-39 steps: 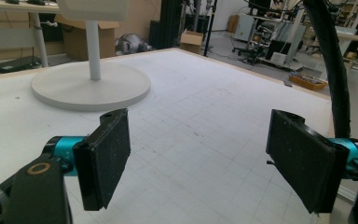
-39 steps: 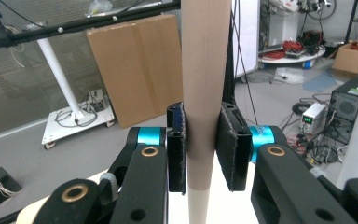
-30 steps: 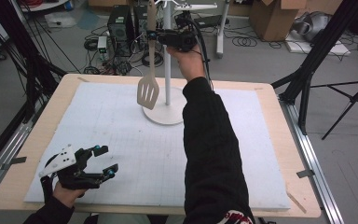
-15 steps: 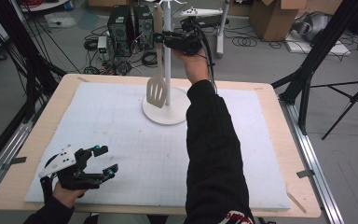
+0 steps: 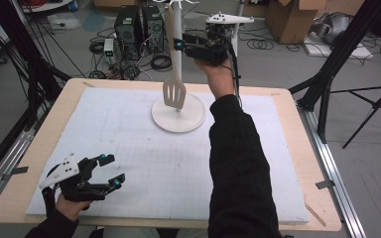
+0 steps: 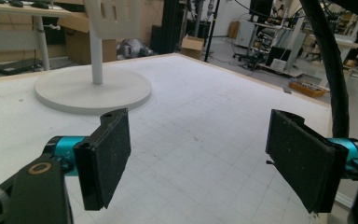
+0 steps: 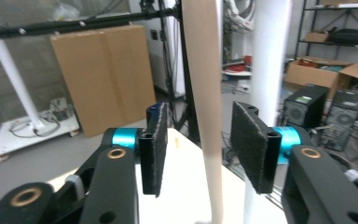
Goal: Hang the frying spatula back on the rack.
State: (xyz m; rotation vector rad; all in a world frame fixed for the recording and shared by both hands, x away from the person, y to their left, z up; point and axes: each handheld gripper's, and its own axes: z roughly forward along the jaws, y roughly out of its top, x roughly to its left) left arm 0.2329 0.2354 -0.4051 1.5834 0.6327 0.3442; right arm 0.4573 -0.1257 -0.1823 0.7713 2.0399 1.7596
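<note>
Right gripper point(image 5: 181, 45) had just been opening since the earlier frame, its pads now apart around the hanging spatula point(image 5: 174, 92) on the stand point(image 5: 178, 118); left gripper point(image 5: 110, 171) (open, unmoved) rested on the white-matted table point(image 5: 283, 99), cables littering the floor.

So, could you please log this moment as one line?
right gripper: jaws just opened, clear of hanging spatula handle | left gripper: open, empty, over mat | stand: upright
</note>
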